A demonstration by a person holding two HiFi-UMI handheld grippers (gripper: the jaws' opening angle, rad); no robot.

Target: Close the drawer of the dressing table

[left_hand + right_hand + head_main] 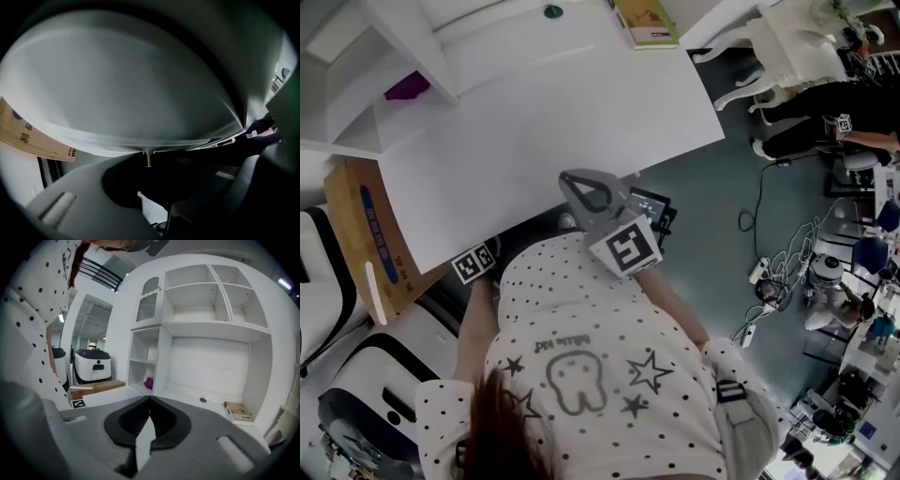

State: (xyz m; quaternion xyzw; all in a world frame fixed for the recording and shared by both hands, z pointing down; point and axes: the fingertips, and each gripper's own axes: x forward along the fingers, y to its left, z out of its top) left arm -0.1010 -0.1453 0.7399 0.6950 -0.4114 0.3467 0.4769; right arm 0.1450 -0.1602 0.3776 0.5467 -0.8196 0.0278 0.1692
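The white dressing table (pixel 553 122) fills the upper head view. Its small brass drawer knob (pixel 147 158) hangs from the white drawer front (pixel 122 93) in the left gripper view. My left gripper (pixel 146 161) has its tips closed round that knob; the jaws are dark and partly in shadow. In the head view only its marker cube (pixel 475 263) shows, under the table's front edge. My right gripper (pixel 577 178) hovers over the table's front edge, shut and empty. In its own view the right gripper (pixel 150 398) points at the white shelves (pixel 201 301).
A cardboard box (pixel 361 234) leans beside the table's left end. A book (pixel 645 21) lies at the back of the tabletop and a purple object (pixel 408 86) sits in a shelf. A white chair (pixel 787 47), floor cables (pixel 769 281) and another person (pixel 825 112) are to the right.
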